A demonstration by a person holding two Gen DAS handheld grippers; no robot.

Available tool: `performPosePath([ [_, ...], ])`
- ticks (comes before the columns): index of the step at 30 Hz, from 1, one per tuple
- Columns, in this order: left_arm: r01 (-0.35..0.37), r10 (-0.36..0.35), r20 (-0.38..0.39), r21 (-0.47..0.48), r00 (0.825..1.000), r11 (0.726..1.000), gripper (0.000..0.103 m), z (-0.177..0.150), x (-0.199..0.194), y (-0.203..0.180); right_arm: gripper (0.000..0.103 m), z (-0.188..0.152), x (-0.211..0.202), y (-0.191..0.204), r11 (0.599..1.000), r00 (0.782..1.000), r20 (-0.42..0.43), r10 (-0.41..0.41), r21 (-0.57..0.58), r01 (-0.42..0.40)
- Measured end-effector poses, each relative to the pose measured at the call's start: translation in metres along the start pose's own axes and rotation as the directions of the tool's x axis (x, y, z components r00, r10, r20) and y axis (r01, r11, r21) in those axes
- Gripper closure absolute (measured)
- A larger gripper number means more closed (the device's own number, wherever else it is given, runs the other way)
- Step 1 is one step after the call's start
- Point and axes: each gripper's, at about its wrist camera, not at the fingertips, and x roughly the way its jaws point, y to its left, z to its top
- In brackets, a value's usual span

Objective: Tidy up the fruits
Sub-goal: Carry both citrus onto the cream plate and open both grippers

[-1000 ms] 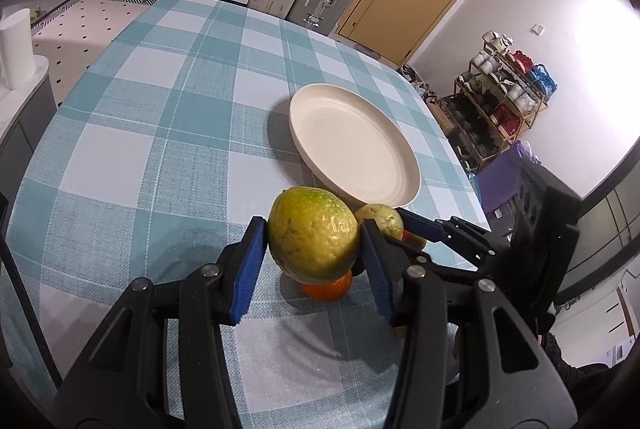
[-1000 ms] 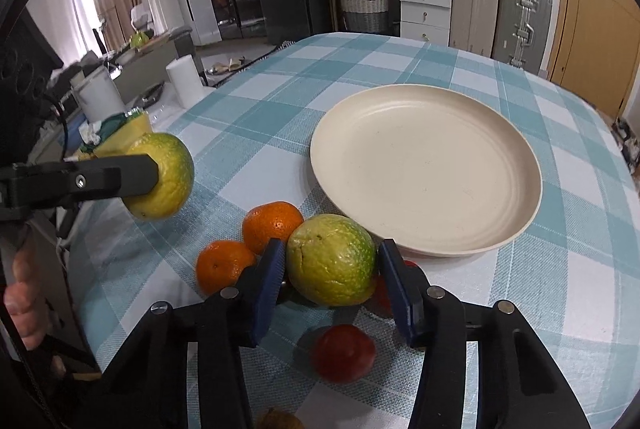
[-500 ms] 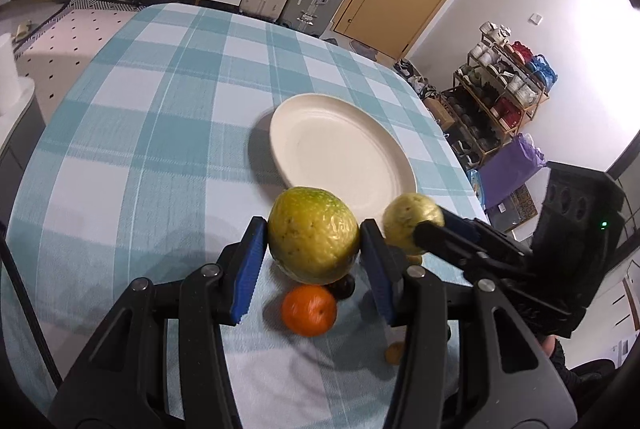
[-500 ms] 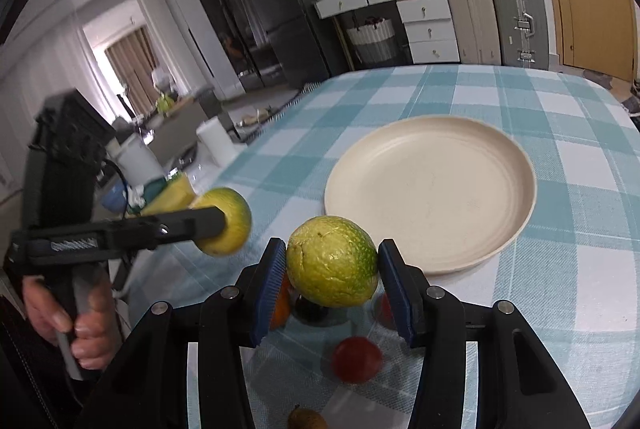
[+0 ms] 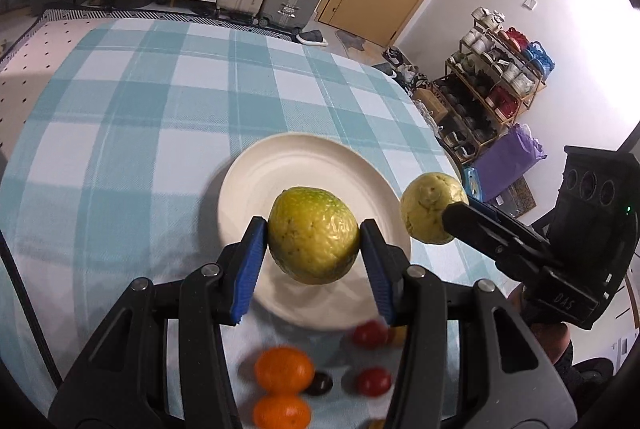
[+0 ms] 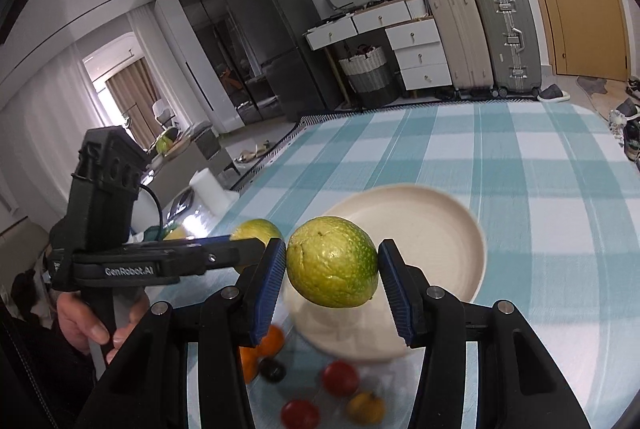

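Fruits point(image 5: 314, 235) look firm, round and bumpy-skinned; both grippers point(image 5: 314, 241) point(image 6: 332, 263) are clamped across one's widest middle, above the plate point(image 5: 256, 185). Off-centre, either could roll free.

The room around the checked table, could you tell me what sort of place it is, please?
Most likely a lived-in home, an open dining and living area. A tall fridge stands by white drawers, suitcases lean at the wall, and a shoe rack sits near the door.
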Motion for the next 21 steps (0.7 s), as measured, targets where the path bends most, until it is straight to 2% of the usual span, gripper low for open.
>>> performPosePath([
  [8, -0.004, 0.004, -0.057, -0.004, 0.998, 1.000, 0.058, 0.040, 0.054, 0.003, 0.054, 0.034, 0.030, -0.038, 0.998, 1.000, -0.021, 0.018, 0.060, -0.017],
  [21, -0.014, 0.013, -0.112, -0.006, 0.994, 1.000, 0.058, 0.057, 0.115, 0.016, 0.054, 0.039, 0.083, -0.081, 0.991, 0.996, -0.090, 0.014, 0.133, -0.002],
])
